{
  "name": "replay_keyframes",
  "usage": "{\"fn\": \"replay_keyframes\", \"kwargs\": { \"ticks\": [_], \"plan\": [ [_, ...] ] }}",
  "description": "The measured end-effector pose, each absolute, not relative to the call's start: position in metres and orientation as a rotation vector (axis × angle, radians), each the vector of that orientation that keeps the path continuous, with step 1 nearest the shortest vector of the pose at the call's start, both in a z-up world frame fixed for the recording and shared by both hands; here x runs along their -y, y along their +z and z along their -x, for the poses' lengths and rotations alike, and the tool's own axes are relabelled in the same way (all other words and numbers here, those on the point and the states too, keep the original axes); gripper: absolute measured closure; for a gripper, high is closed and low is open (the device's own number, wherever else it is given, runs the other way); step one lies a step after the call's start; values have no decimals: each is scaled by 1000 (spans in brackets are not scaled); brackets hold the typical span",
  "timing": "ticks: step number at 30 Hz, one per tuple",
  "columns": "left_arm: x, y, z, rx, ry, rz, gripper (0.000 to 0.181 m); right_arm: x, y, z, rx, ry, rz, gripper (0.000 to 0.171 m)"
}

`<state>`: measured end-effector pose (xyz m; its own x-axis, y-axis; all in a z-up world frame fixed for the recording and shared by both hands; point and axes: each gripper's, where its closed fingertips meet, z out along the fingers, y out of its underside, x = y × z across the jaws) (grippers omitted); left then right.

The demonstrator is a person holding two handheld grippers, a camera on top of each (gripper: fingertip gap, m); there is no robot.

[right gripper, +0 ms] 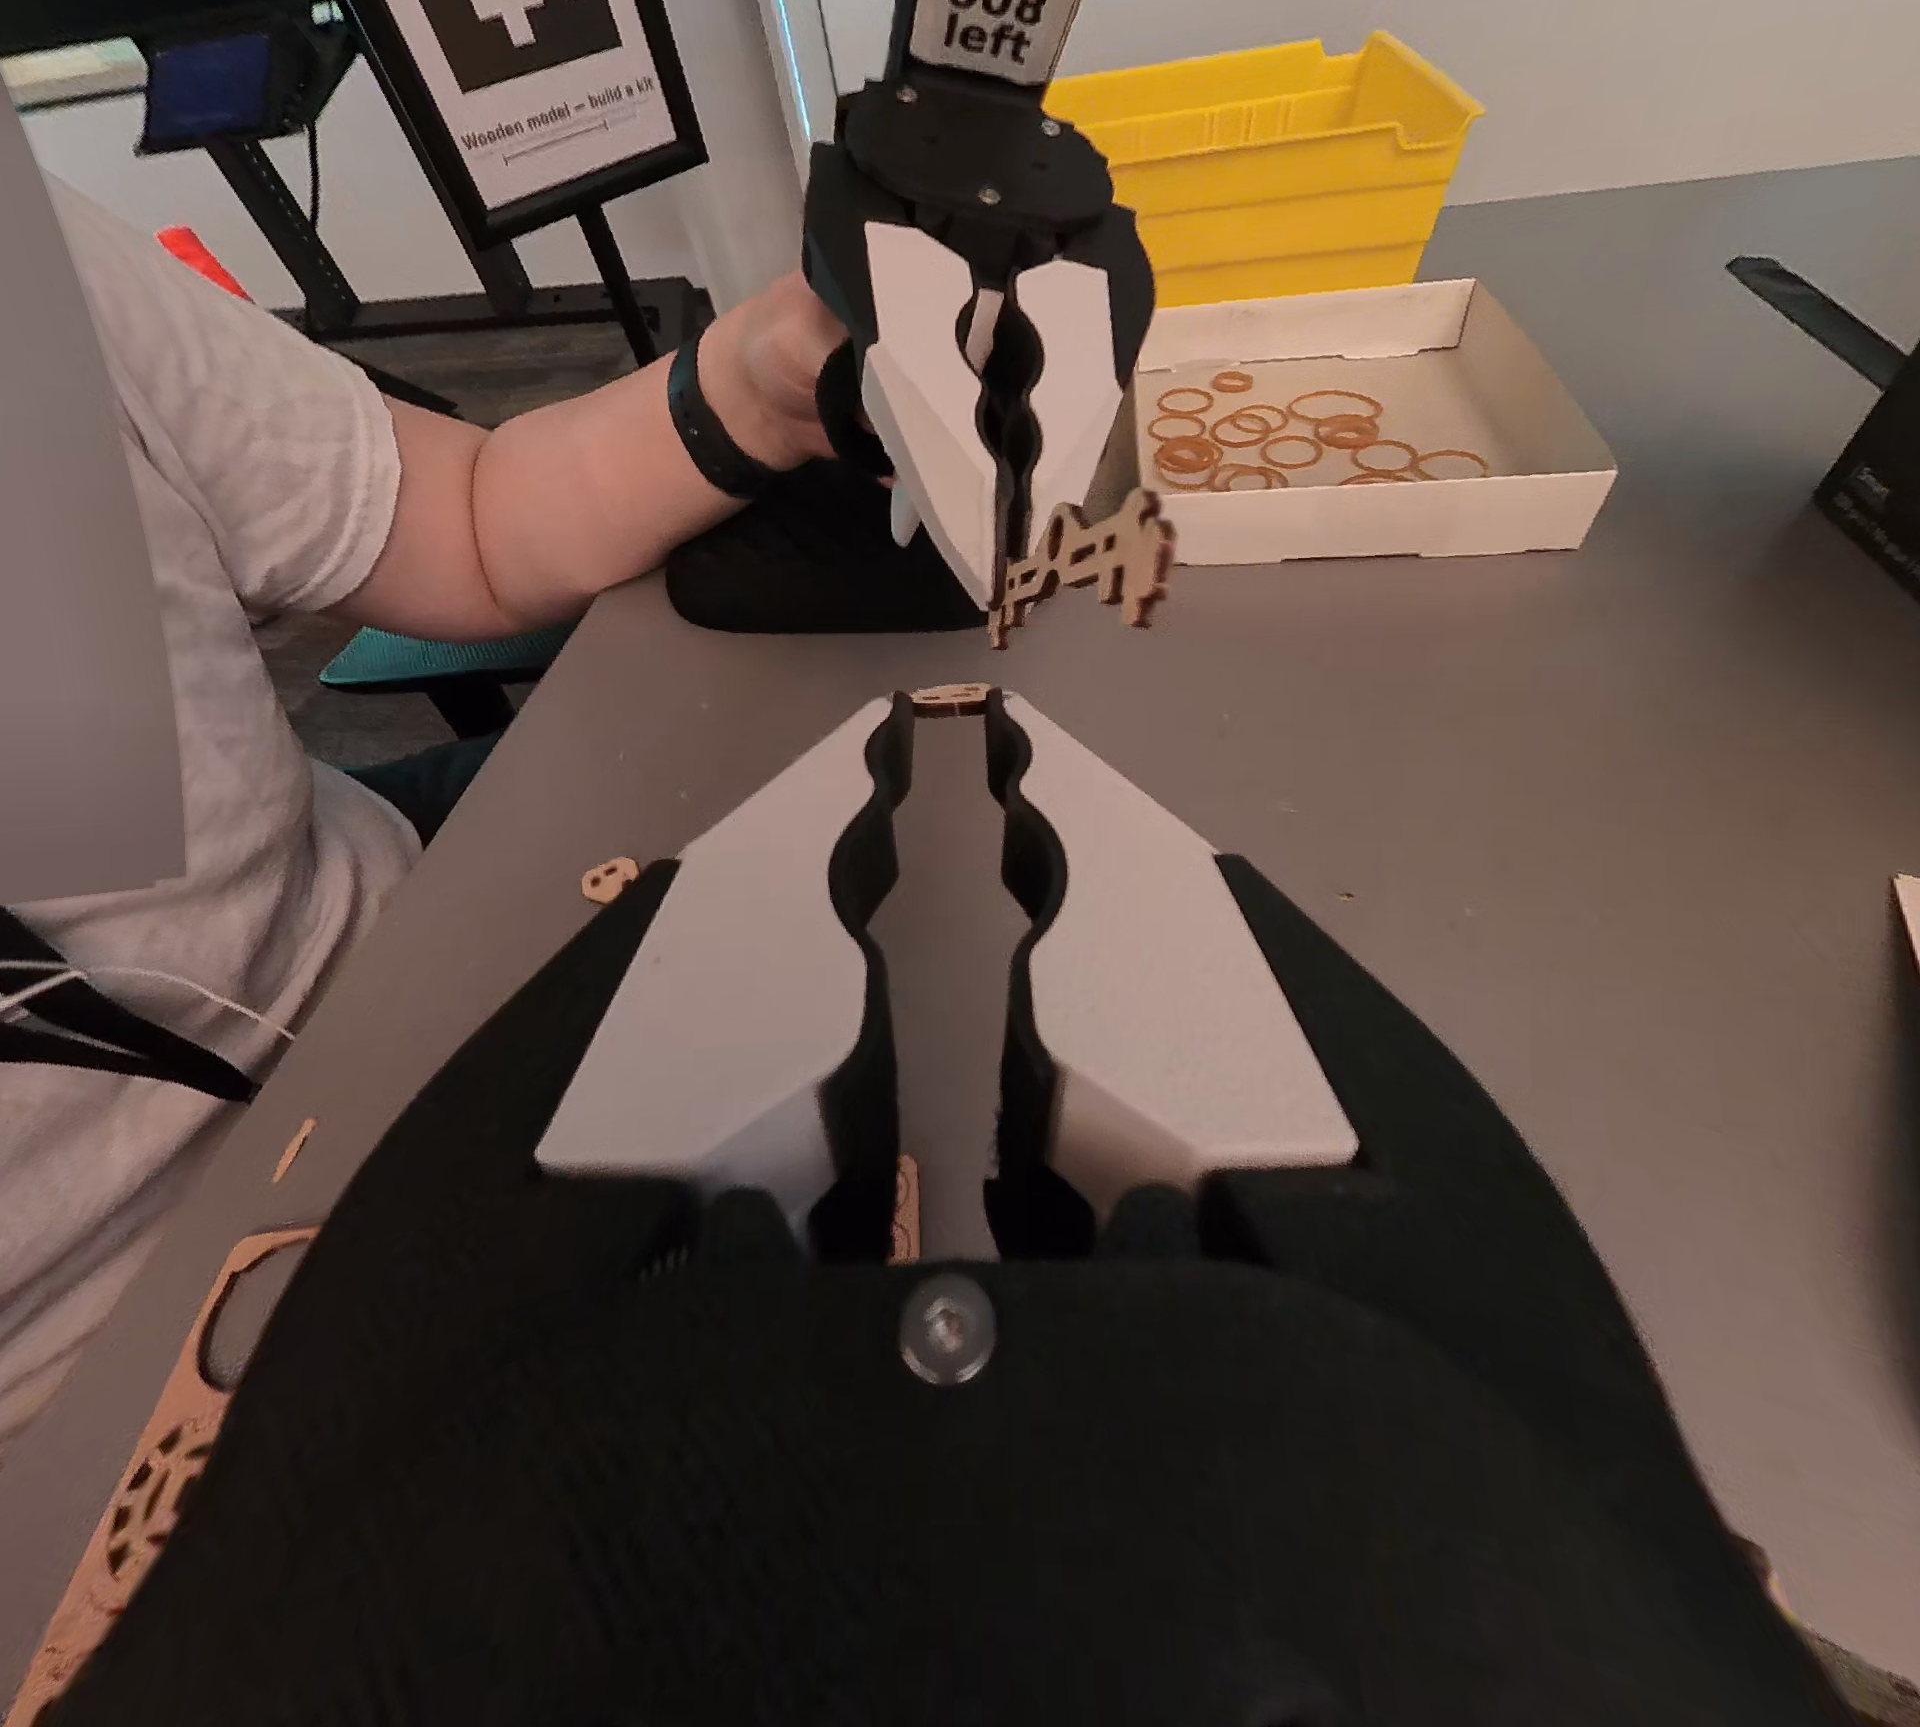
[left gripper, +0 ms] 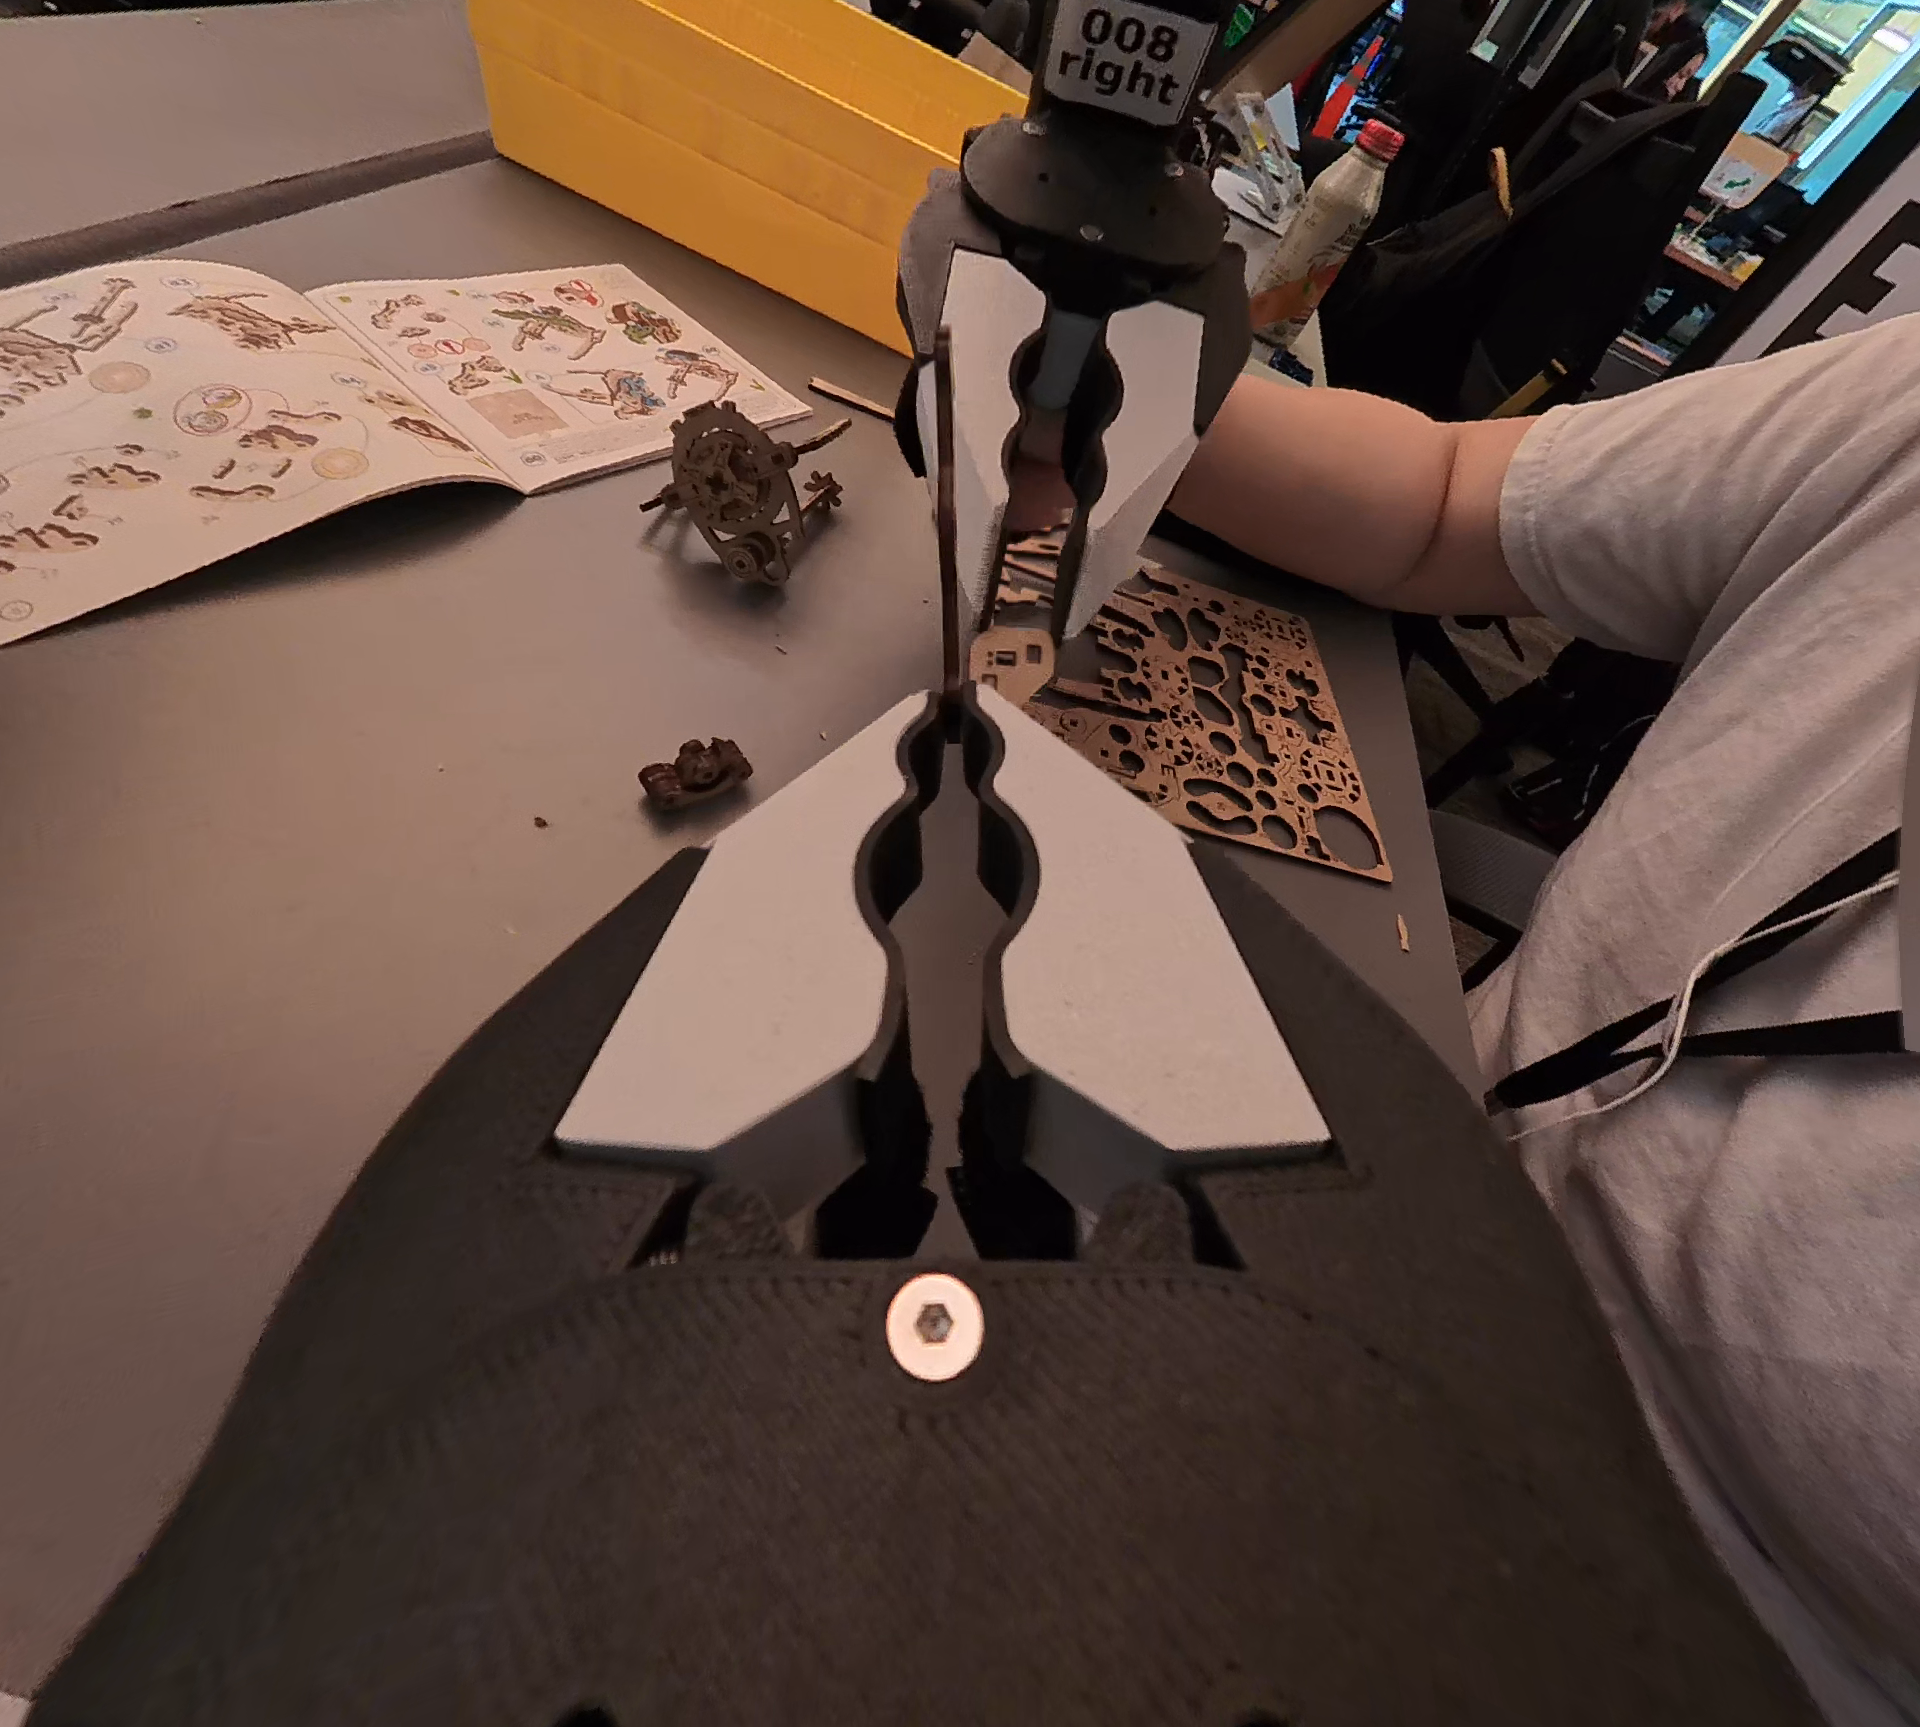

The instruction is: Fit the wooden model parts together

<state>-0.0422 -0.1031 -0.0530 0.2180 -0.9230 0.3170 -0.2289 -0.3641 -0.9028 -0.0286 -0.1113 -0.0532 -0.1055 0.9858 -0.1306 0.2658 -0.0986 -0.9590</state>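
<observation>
Pinching a flat wooden strip [left gripper: 943,514] edge-on in my left gripper [left gripper: 951,698], my right gripper [right gripper: 948,703] clasps a small wooden piece [right gripper: 948,701] above bare grey surface [right gripper: 1455,794].

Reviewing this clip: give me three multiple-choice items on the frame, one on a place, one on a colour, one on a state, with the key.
1. Where do the rubber bands lie?
A. white tray
B. bin
C. booklet

2. What colour is the bin?
A. blue
B. yellow
C. red

3. What is the left gripper doing?
A. lying open
B. pinching a flat wooden piece
C. holding a bottle

Key: 1 A, the bands sit inside the tray; 2 B, its walls are yellow; 3 B, the fingers meet on the piece's edge.
</observation>
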Motion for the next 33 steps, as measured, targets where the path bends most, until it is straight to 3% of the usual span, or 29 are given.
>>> {"fn": "replay_keyframes", "kwargs": {
  "ticks": [22, 27, 33],
  "plan": [
    [107, -49, 36, -1023, -1322, 1739, 181, 106, -39, 29, 1282, 1444, 1476, 159],
    [108, -46, 35, -1012, -1350, 1727, 180, 107, -34, 27, 1269, 1481, 1457, 171],
    [102, -50, 40, -1001, -1290, 1763, 181, 101, -61, 30, 1345, 1340, 1580, 171]
  ]
}}
